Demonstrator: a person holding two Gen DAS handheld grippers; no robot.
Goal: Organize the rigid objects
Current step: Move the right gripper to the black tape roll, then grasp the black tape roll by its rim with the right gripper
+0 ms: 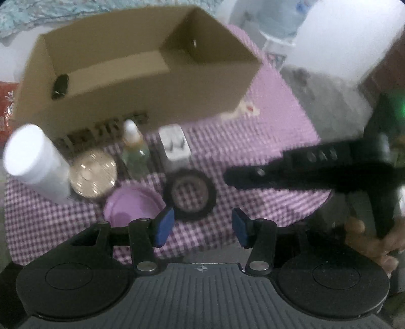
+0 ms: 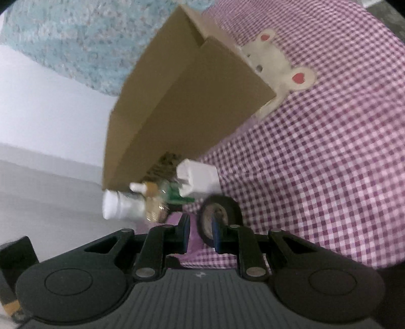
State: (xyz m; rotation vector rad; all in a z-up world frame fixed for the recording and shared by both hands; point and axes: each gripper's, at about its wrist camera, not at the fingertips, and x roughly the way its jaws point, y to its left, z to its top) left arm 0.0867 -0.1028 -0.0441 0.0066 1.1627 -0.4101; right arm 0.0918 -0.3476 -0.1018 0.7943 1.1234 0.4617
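An open cardboard box [image 1: 202, 83] [image 2: 189, 101] stands on a purple checked cloth [image 1: 253, 151]. In front of it lie a white bottle [image 1: 35, 162] [image 2: 119, 205], a round silver tin [image 1: 93, 174], a small clear bottle with a white cap [image 1: 134, 149], a white charger [image 1: 174, 145] [image 2: 197, 179], a purple lid [image 1: 131, 207] and a black toy tyre [image 1: 189, 194] [image 2: 233, 207]. My left gripper [image 1: 202, 227] hovers open just short of the tyre, holding nothing. My right gripper [image 2: 201, 231] [image 1: 229, 177] points at the tyre from the right, its jaws only narrowly apart with nothing between them.
A hand [image 1: 372, 243] holds the right gripper at the cloth's right edge. A white mouse patch [image 2: 278, 63] is sewn on the cloth beside the box. A water jug [image 1: 281, 17] stands behind. A blue patterned fabric [image 2: 76, 38] lies beyond the box.
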